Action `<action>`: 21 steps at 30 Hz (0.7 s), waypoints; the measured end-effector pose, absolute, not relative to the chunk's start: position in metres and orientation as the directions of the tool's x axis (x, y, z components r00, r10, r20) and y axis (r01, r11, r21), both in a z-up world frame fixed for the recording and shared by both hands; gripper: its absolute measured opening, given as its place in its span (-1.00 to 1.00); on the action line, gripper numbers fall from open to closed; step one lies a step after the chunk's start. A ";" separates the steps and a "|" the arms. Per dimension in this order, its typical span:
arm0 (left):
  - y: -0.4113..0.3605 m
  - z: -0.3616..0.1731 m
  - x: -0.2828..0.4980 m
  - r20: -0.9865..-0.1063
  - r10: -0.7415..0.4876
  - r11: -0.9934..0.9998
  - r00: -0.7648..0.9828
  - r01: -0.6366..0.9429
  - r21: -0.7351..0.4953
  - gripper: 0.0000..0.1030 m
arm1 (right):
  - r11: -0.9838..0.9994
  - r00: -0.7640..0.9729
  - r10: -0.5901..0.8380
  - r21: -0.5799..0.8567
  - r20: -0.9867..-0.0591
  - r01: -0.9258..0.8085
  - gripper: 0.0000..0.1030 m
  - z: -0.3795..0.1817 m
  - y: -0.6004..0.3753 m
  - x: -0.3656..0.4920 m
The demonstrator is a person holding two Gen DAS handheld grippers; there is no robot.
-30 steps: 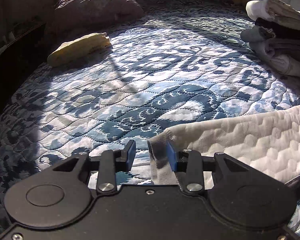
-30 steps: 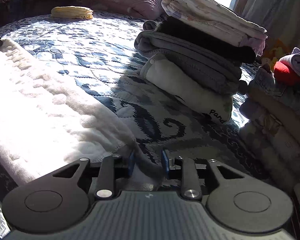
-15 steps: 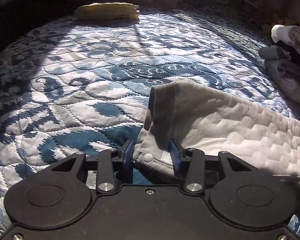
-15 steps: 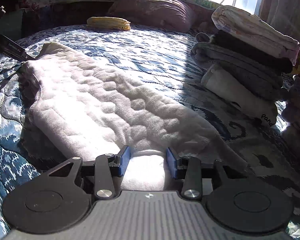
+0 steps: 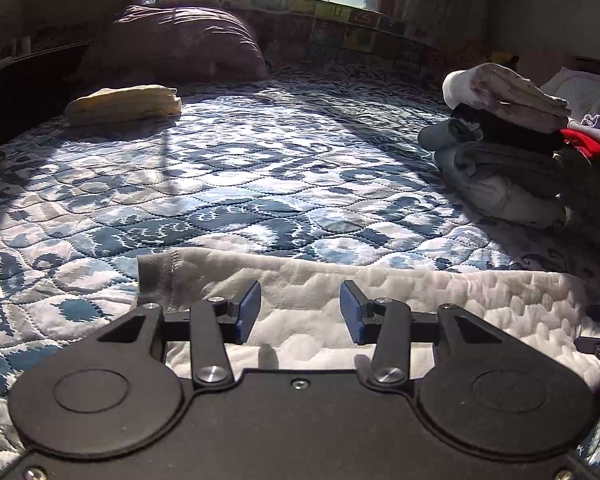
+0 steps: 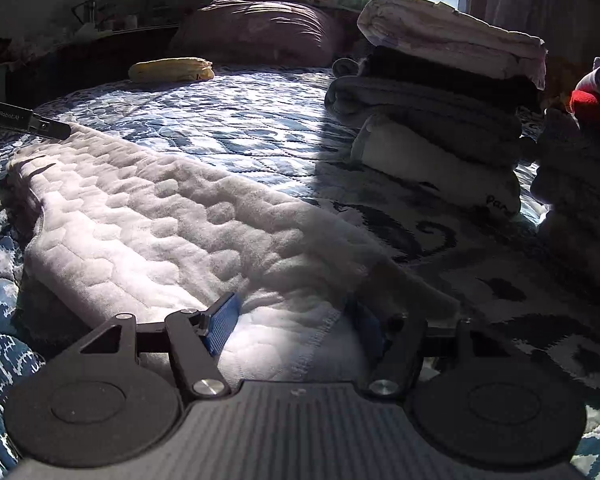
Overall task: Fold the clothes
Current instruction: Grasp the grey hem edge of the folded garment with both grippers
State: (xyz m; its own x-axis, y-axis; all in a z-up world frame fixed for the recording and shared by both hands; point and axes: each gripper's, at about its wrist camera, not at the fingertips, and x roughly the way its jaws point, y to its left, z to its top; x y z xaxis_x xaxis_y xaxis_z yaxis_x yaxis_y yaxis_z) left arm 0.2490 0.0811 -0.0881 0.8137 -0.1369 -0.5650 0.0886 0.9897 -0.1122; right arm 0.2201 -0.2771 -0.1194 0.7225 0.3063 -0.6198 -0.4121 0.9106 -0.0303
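The white quilted garment (image 5: 380, 304) lies as a long folded band across the near part of the bed (image 5: 259, 184), one end under each gripper, with the stack of folded clothes (image 6: 440, 120) well apart to the right and a folded yellow piece (image 5: 123, 104) far off by the pillow (image 5: 179, 44). The left gripper (image 5: 300, 312) hovers over the garment's left end, its fingers spread wide and holding nothing; the right gripper (image 6: 295, 324) sits over the other end, its fingers likewise wide apart and empty, the hem running between them. The step in hand looks like taking a fresh hold for the next fold. To do it well, each gripper should probably drop onto its own end and pinch through all layers at the hem, not just the top one, so the band does not open when lifted. Both ends would best rise together and level, keeping the cloth taut, then one end be laid squarely over the other with edges matched.
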 end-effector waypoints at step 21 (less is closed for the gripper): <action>0.182 -0.111 0.291 -0.621 -0.178 0.881 0.763 -0.157 -0.446 -0.42 | 0.899 0.701 0.384 0.069 -0.601 -0.433 0.46 -0.131 -0.256 0.251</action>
